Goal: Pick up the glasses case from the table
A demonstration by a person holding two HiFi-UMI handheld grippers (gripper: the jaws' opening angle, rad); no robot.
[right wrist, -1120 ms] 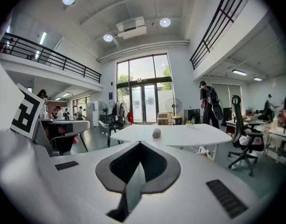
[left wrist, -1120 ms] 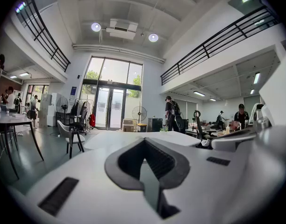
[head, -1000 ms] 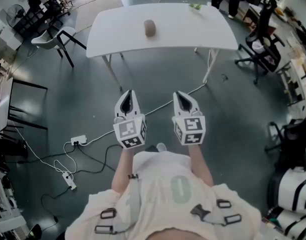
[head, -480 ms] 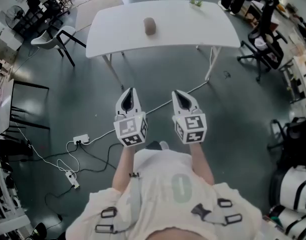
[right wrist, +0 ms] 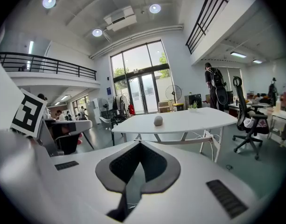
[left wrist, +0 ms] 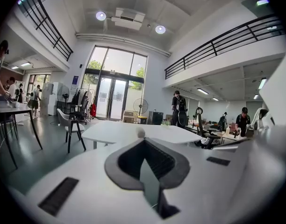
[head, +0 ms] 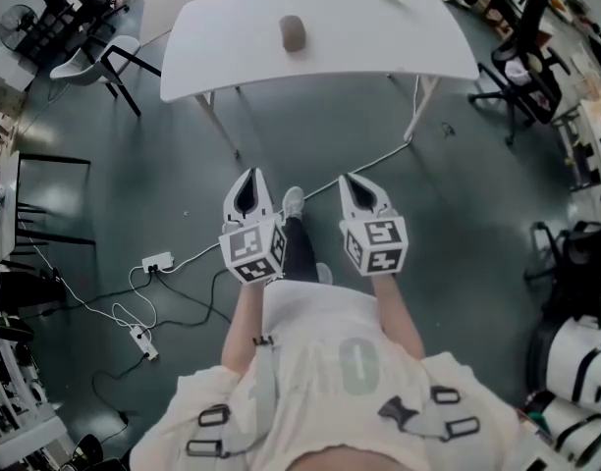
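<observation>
The case [head: 293, 33] sat on the white counter [head: 389, 52] at the top of the frame, well apart from the left claw [head: 248, 179] and right claw [head: 353, 183], both pinched together, empty, mid-frame.

Grey floor [head: 477, 214]; white table [head: 379, 37]; white chair [head: 80, 67]; black office chair [head: 521, 52]; power strip [head: 155, 261]; tall glazed doors [left wrist: 110, 99]; round ceiling lights [left wrist: 101, 16]; black mezzanine railing [left wrist: 218, 45].

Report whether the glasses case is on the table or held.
On the table: the glasses case rests on the white table, well ahead of the left gripper and right gripper, both empty.
</observation>
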